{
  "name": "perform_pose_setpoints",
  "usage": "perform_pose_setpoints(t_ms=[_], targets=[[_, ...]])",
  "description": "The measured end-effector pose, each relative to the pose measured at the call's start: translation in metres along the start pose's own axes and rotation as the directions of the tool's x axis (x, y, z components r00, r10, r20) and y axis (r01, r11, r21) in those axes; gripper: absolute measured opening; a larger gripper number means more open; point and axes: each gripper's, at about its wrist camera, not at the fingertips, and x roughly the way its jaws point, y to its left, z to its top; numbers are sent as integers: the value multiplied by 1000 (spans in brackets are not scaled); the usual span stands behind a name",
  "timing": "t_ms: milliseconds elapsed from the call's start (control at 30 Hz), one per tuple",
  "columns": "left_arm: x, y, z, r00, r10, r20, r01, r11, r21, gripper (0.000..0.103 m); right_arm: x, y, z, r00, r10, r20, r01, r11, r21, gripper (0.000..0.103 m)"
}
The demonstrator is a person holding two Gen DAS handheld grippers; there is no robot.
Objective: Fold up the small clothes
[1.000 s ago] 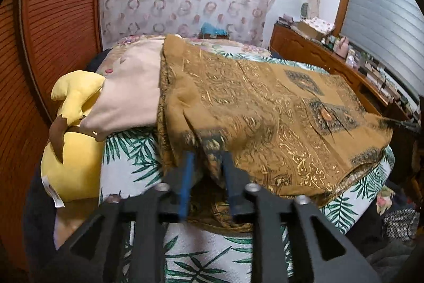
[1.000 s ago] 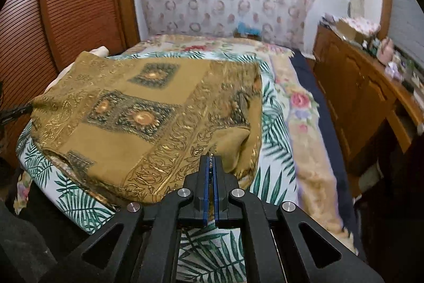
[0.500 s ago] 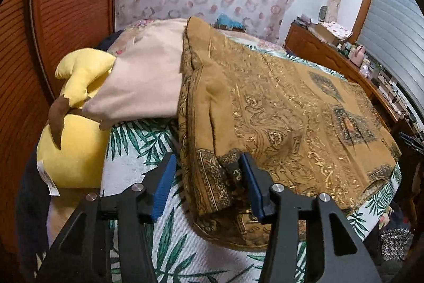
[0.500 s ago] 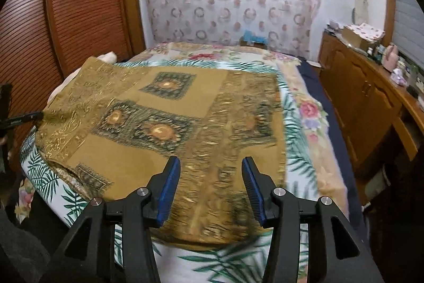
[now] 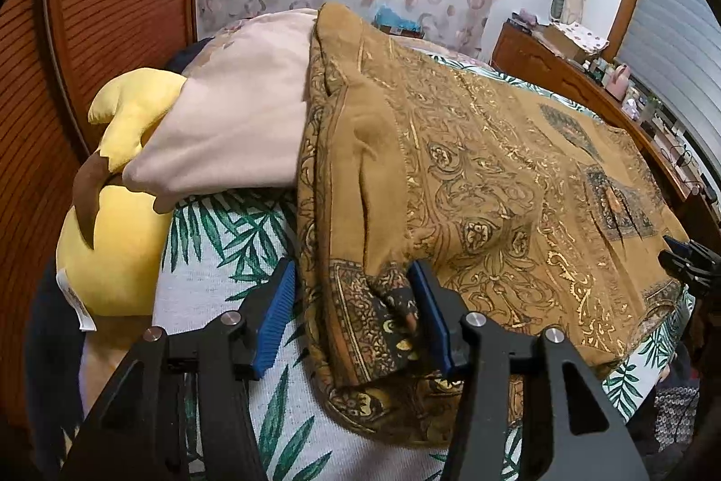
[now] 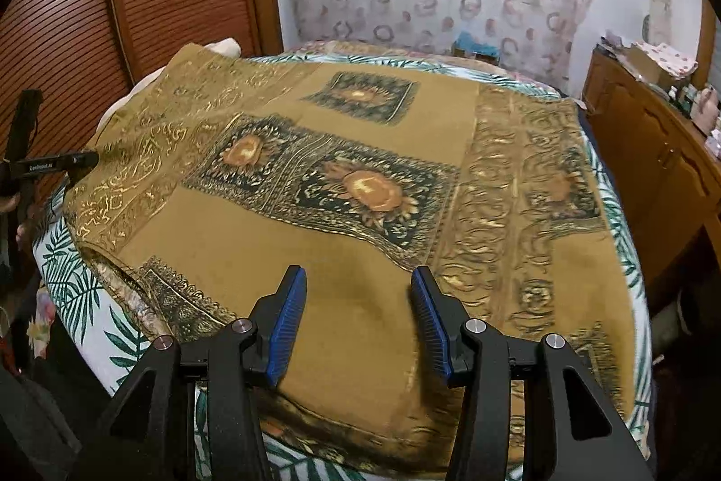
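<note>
At the far left a yellow plush [image 5: 112, 237] leans by the wooden slatted door [image 5: 112, 7], with a pink pillow [image 5: 234, 129] over it. Next comes the leaf-print sheet [image 5: 216, 255] of the bed, and on it the brown gold-patterned cloth [image 5: 495, 174], folded and spread flat across most of the bed; its left edge climbs onto the pillow. The left gripper [image 5: 351, 314] has its jaws apart, having just opened, with the cloth's near left corner lying loose between them. The right gripper [image 6: 356, 318] also stands with jaws apart over the cloth's [image 6: 360, 183] near edge, nothing pinched. To the right stands a wooden dresser [image 6: 653, 147] crowded with small items.
</note>
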Motion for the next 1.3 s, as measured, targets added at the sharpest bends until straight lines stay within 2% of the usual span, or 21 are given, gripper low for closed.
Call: perform_pose_setpoints(t_ms=[433,600,633,733,800,867,1067,1300], targets=[[2,2,1,1000,-1,15,1,1000,12,54,4,13,-8,998,-62,29,62,998,-8,59],[0,5,3,999,-33,21,33,999,-10,53,3,15,-10,997,-65,33,65,998,-8,61],[0,5,3,999,-35,21,36,999,-12,52,3,15,-10,997,-64,34,65,998,-7,61],[1,5,3,998,-68,16,68,998,-15,36,2,12,-11,998,-61,36,61,998,-8,61],[0,1,3,995,-98,15,98,995,-14,17,2,12,-11,998,-61,35,61,998,-8,61],[-9,-7,3,993,-107,51,106,994,11,11,2,13,-12,998,-60,35,60,998,-8,61],[-39,-39,14,979,-163,126,155,985,73,10,0,10,-12,998,-48,32,48,999,-2,61],[-63,-84,37,957,-232,173,205,966,157,10,-14,-8,-11,999,-12,42,10,998,55,61]])
